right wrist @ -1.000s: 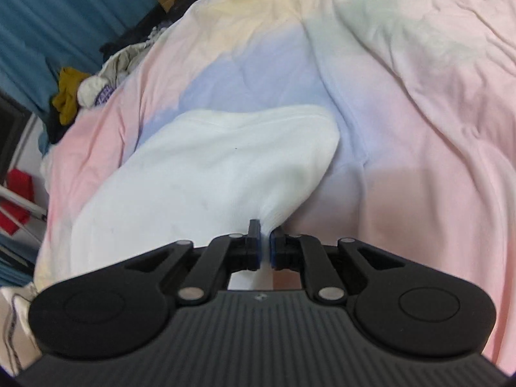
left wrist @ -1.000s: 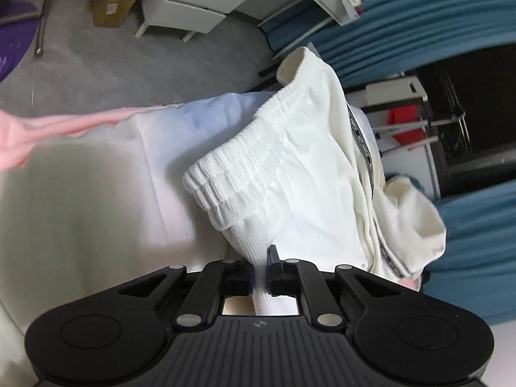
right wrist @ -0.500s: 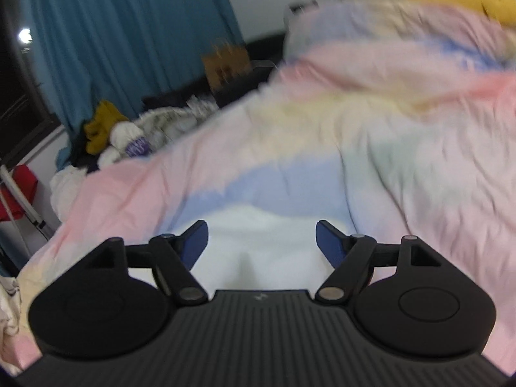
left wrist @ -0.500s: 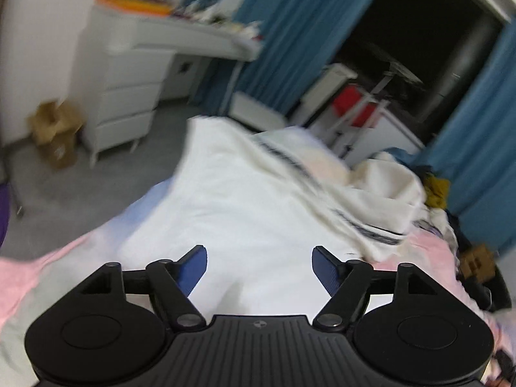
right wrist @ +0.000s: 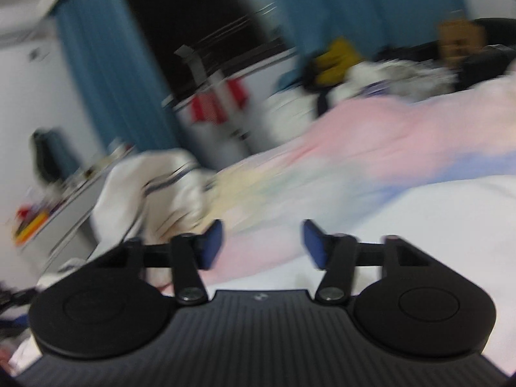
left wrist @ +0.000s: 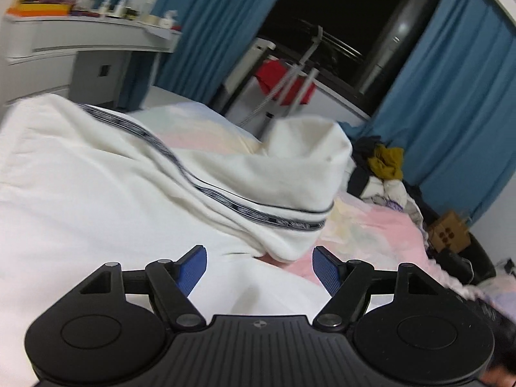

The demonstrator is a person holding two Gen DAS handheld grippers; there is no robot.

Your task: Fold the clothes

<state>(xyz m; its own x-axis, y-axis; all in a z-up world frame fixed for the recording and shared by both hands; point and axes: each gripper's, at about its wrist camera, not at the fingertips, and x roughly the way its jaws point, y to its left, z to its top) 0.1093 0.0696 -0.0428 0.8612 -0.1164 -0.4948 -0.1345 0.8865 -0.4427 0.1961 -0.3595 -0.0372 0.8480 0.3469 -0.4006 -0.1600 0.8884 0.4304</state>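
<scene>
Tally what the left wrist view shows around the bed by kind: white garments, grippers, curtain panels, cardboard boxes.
White garments: 1, the white garment with dark striped trim
Grippers: 1, the left gripper, fingers apart
Blue curtain panels: 2
Cardboard boxes: 1
Total: 5

No lettering can be read: the dark woven band (left wrist: 258, 214) across the cream garment (left wrist: 96, 187), at 12 o'clock from the left gripper's fingers, carries marks too blurred to make out.
</scene>
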